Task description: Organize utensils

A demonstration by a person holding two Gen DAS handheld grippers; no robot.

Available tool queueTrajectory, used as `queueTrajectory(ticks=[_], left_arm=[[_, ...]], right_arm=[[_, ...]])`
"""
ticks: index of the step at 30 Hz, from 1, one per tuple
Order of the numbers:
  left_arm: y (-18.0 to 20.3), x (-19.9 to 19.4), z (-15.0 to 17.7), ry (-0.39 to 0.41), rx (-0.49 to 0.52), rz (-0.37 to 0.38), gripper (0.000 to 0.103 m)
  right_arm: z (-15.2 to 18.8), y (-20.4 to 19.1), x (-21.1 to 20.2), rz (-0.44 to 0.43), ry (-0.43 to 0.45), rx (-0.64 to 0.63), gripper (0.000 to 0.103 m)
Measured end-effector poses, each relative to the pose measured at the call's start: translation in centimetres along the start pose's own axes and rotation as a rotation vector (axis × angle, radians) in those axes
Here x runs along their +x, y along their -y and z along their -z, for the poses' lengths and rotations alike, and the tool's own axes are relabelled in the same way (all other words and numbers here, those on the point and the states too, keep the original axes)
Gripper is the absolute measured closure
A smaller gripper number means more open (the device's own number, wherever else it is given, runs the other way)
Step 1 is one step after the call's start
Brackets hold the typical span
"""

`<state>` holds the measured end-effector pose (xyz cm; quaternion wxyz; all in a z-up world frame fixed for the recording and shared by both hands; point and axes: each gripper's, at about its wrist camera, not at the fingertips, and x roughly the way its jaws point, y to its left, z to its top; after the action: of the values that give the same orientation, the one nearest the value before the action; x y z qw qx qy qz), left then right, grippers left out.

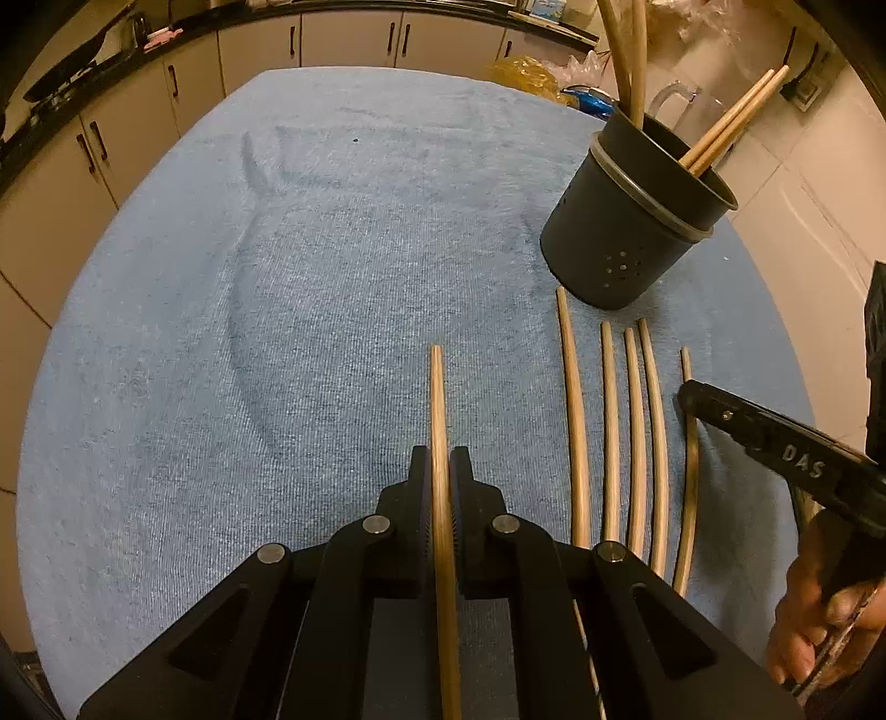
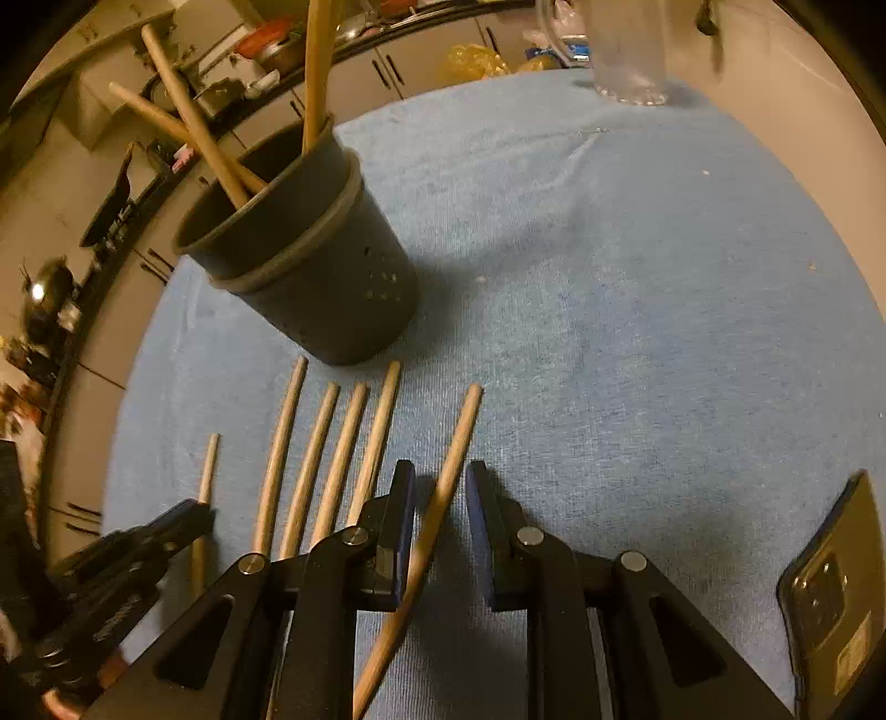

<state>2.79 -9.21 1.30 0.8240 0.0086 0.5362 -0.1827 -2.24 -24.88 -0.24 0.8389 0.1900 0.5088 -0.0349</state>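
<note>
Wooden chopsticks lie in a row on a blue towel (image 1: 277,310). My left gripper (image 1: 441,459) is shut on one chopstick (image 1: 438,399), which runs forward between its fingers. It also shows at the left of the right wrist view (image 2: 188,515). My right gripper (image 2: 440,476) is open around another chopstick (image 2: 457,437) lying on the towel. Several loose chopsticks (image 2: 326,459) lie between the two grippers. A dark grey utensil holder (image 1: 631,221) stands beyond them with several chopsticks (image 1: 731,119) in it; it also shows in the right wrist view (image 2: 310,260).
A clear glass mug (image 2: 626,50) stands at the towel's far edge. A phone (image 2: 836,603) lies at the right front of the towel. Yellow and blue bags (image 1: 531,77) sit beyond the table. Kitchen cabinets (image 1: 166,88) run behind.
</note>
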Motion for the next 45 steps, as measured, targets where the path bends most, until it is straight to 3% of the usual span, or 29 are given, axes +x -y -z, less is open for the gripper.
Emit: queueTrajectory(ticks=[1, 2, 4, 9, 19, 26, 30, 33, 37, 45], left_arm=[[0.1, 0.0, 0.0, 0.003, 0.004, -0.003, 0.096], [0.2, -0.2, 0.2, 0.006, 0.008, -0.006, 0.097], [0.3, -0.1, 0.3, 0.013, 0.012, -0.011, 0.097], [0.2, -1.7, 0.8, 0.066, 0.000, 0.031, 0.097], [1.5, -8.9, 0.0, 0.299, 0.011, 0.074, 0.097], [2.7, -12.0, 0.3, 0.372, 0.044, 0.081, 0.097], [2.6, -12.2, 1.0, 0.350, 0.047, 0.082, 0.097], [2.3, -11.9, 1.2, 0.333, 0.035, 0.085, 0.097], [1.8, -11.7, 1.3, 0.327, 0.023, 0.091, 0.097], [1.1, -11.5, 1.3, 0.321, 0.024, 0.113, 0.097]], right_arm=[[0.0, -0.3, 0.0, 0.017, 0.003, -0.012, 0.084], [0.1, -0.6, 0.1, 0.034, 0.006, -0.022, 0.092], [0.2, -0.9, 0.2, 0.048, 0.013, -0.045, 0.093], [0.9, 0.1, -1.1, -0.061, 0.036, 0.008, 0.096], [2.8, -0.6, -10.1, -0.254, 0.338, -0.010, 0.096], [4.9, -1.2, -14.6, -0.290, 0.504, -0.060, 0.097], [3.9, -0.9, -13.3, -0.264, 0.402, -0.049, 0.097], [2.8, -0.2, -9.6, -0.233, 0.201, -0.010, 0.079], [2.0, 0.5, -4.6, -0.146, 0.017, 0.018, 0.078], [1.2, -0.9, -2.7, -0.073, -0.026, 0.001, 0.083]])
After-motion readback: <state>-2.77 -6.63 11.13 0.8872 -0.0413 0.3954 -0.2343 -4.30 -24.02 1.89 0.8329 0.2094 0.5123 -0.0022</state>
